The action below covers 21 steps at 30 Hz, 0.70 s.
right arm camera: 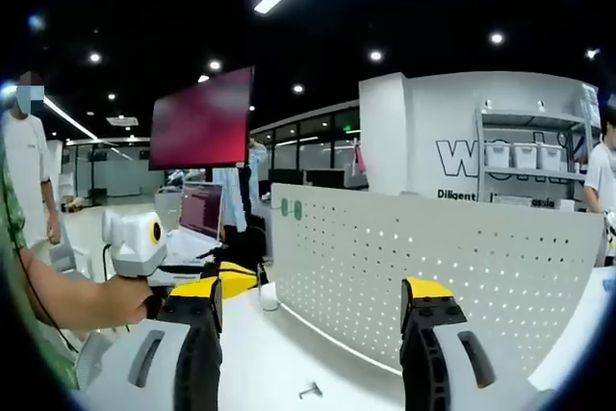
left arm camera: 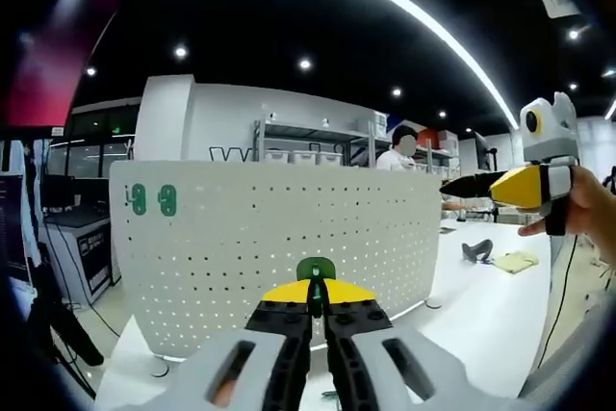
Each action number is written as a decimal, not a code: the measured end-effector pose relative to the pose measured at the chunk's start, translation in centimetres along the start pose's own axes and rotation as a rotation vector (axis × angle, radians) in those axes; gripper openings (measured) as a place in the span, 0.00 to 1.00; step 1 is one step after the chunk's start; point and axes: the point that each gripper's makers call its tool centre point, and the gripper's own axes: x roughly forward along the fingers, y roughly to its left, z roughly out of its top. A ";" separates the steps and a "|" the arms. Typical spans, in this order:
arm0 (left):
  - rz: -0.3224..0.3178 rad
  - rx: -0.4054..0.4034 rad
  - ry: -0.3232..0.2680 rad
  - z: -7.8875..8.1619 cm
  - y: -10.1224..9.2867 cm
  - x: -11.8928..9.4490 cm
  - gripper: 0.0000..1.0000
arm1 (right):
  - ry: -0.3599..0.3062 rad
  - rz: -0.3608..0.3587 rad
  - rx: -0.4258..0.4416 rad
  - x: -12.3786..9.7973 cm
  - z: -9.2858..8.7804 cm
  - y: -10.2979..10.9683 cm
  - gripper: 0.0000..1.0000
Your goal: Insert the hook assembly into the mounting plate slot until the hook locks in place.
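L gripper (left arm camera: pixel 315 307) clamped on green hook (left arm camera: pixel 316 270) before pegboard (left arm camera: pixel 289 228); R gripper (right arm camera: pixel 313 310) wide open, empty.

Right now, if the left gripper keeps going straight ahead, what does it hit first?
Probably the white perforated pegboard panel. The left gripper, shut on a small green hook, points straight at it; depth is unclear.

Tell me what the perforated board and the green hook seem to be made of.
Board: looks like white-painted sheet metal, thin, matte, light showing through regular punched holes; could be plastic. Hook, held in the left claw: glossy green, probably moulded plastic.
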 end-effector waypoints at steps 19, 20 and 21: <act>0.139 0.046 -0.093 5.1 7.0 3.7 0.03 | 0.009 -0.009 0.017 0.3 -0.2 -1.4 0.77; 0.141 0.046 -0.097 5.2 7.2 3.8 0.03 | 0.008 -0.010 0.017 0.3 -0.2 -1.5 0.77; 0.144 0.047 -0.100 5.4 7.3 4.0 0.03 | 0.008 -0.010 0.018 0.4 -0.2 -1.5 0.77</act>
